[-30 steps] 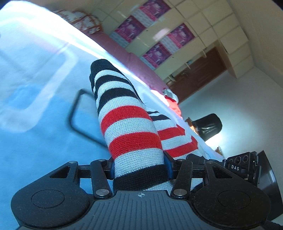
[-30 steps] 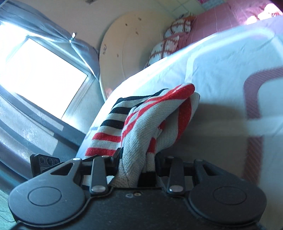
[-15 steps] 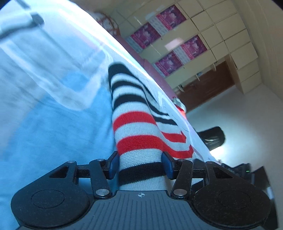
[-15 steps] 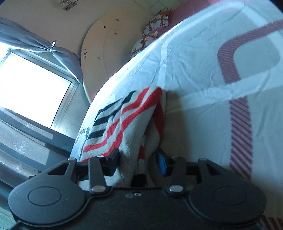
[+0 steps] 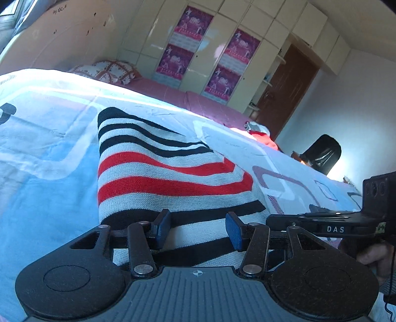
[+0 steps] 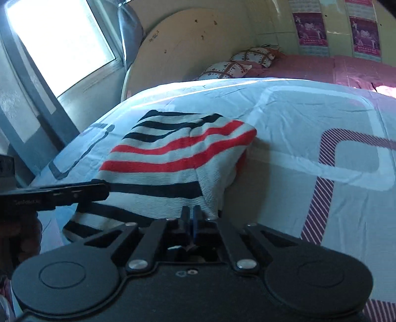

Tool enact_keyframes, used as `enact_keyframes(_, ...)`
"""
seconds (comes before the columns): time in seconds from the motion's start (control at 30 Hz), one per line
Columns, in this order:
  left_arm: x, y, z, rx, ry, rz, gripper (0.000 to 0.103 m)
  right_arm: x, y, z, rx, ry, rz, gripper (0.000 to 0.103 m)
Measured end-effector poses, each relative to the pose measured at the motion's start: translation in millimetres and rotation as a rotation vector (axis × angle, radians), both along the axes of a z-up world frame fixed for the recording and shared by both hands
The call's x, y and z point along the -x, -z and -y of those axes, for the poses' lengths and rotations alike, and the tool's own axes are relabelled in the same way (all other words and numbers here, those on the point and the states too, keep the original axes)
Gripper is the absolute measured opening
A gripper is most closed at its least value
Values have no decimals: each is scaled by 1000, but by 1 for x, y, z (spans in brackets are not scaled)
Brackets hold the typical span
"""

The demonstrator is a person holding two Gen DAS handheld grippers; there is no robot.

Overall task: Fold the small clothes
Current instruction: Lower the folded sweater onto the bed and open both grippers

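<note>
Jaws first: on my left gripper (image 5: pixel 197 229) they stand about half apart, striped cloth running between them and past both pads (image 5: pixel 234 231); I cannot tell whether they press it. On my right gripper (image 6: pixel 190 215) the jaws have just been closing and now meet, with nothing that I can see between them; the cloth's near edge lies just at their tips.

The bed (image 5: pixel 44 173), under a pale blue sheet with rounded printed outlines, fills both views. A pink cover lies across its far part, below tall cream cupboards (image 5: pixel 250 14) hung with purple posters. The sweater (image 5: pixel 158 173), grey with black and red stripes, lies on the sheet right in front of both grippers, its right side doubled over so the plain inside shows. A patterned pillow (image 5: pixel 109 71) sits at the head of the bed.
</note>
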State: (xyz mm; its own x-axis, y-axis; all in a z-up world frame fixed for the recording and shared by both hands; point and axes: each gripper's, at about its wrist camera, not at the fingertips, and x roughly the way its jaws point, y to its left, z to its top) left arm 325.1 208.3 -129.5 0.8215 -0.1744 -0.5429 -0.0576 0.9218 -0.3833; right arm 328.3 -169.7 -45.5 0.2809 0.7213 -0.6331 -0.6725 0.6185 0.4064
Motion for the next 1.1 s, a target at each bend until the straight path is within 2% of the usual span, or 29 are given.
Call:
enact_keyframes(0.07,7,0,7,-74,26,21,50,-5,2,3,-34,31,-59,0)
enact_keyframes(0.17,15,-1,9,-117,45,38,50,0,0,-5,-1,15,-19,0)
enact_keyframes(0.23,19,-7,9,-111,41,33,50,0,-4,-5,0,27,-40,0)
enact_keyframes(0.3,26,-15,6,-103,25,32,50,9,-19,3,-25,45,-11,14)
enact_keyframes(0.4,43,-26,5,-98,33,61,51,26,-28,10,-43,17,20,14)
enact_keyframes(0.43,45,-25,6,-99,47,54,51,31,-24,8,-16,8,29,15)
enact_keyframes(0.5,47,-14,8,-129,56,17,50,33,-1,-1,89,14,11,8)
enact_keyframes(0.6,53,-6,9,-152,49,31,50,34,15,8,9,80,-32,5)
enact_keyframes(0.73,61,-6,12,-161,28,63,51,34,15,10,-3,103,-40,6)
enact_keyframes(0.77,64,-8,14,-167,12,68,51,34,12,11,-8,110,-51,9)
enact_keyframes(0.8,67,-10,17,-170,-5,69,51,35,7,15,-16,128,-57,19)
enact_keyframes(0.83,71,-13,20,-176,-20,65,61,37,1,18,-30,146,-57,29)
enact_keyframes(0.87,77,-16,23,-194,-42,64,91,41,-6,23,-37,176,-43,55)
enact_keyframes(0.9,84,-20,28,-228,-79,71,103,47,-12,26,-29,201,-22,72)
enact_keyframes(0.97,98,-28,35,-265,-93,91,103,56,-22,32,-18,213,4,73)
enact_keyframes(1.0,104,-31,37,-276,-96,89,103,60,-26,34,-14,218,4,78)
enact_keyframes(1.1,114,-40,43,-296,-130,35,103,71,-35,42,-5,243,-8,82)
